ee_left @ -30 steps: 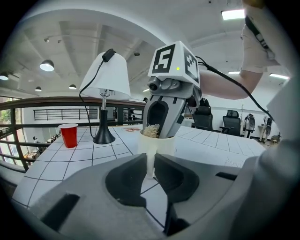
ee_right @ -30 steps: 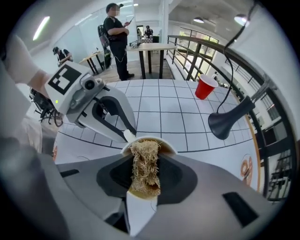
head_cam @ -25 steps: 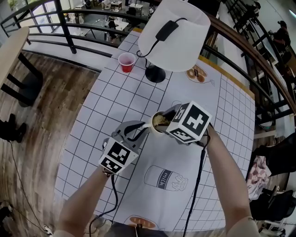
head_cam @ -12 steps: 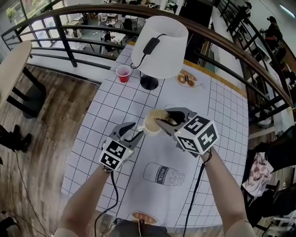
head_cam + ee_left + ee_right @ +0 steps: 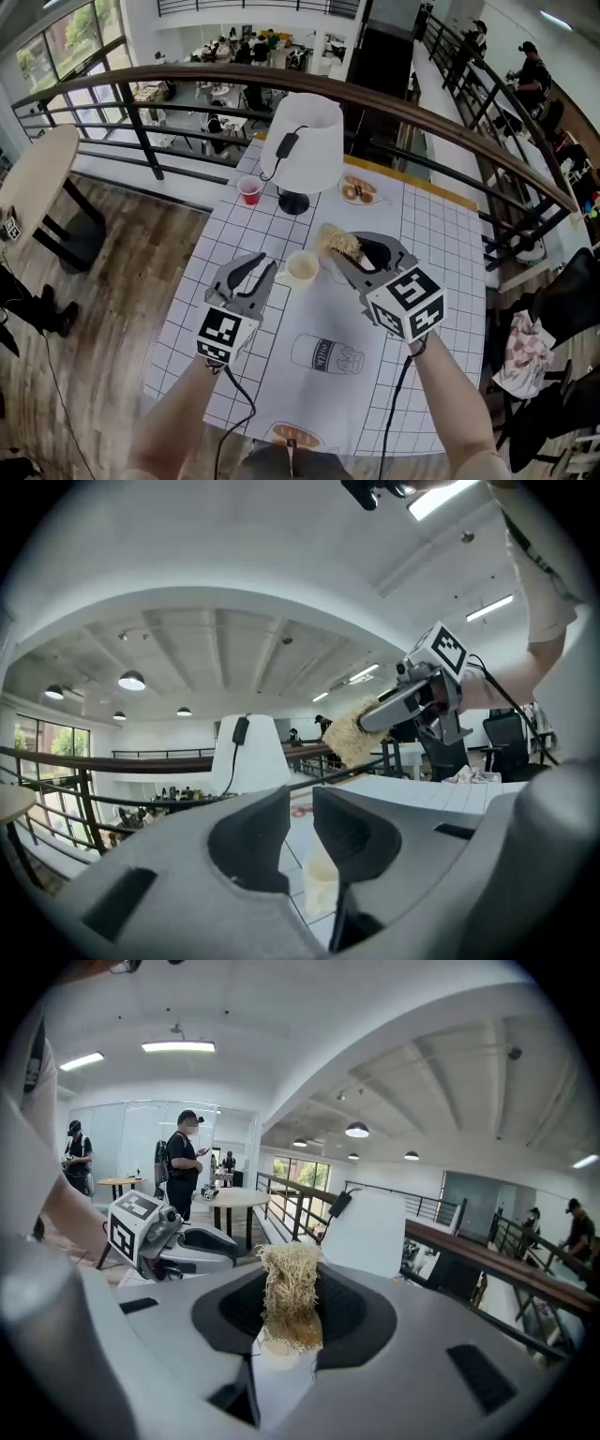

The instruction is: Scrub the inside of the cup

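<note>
So the biggest thing in front of you is the long table with the white grid-pattern cloth (image 5: 441,244), running away from you toward the dark railing. At its far end is a table lamp with a big white shade and black base (image 5: 305,141), its cord and switch hanging down the shade.

Your left gripper (image 5: 265,266) is low over the cloth on the left. Its jaws are closing, but they aren't pinching anything. The small cream-coloured cup with a handle (image 5: 302,268) stands upright on the table just past the tips, handle toward that gripper. In the left gripper view it only peeks through the narrow gap, and I can't see the pads pressing on it.

Your right gripper (image 5: 339,253) is on the right, held up off the table. Its jaws are clamped on the tan fibrous loofah scrubber (image 5: 336,239), which sticks out beyond the tips. The scrubber is outside the cup, just right of it and a bit farther away, not touching it.

Closer to you, between your arms, there's a milk-bottle drawing (image 5: 325,354) printed on the cloth. The little red plastic cup (image 5: 249,190) is at the far left, just left of the lamp base.
</note>
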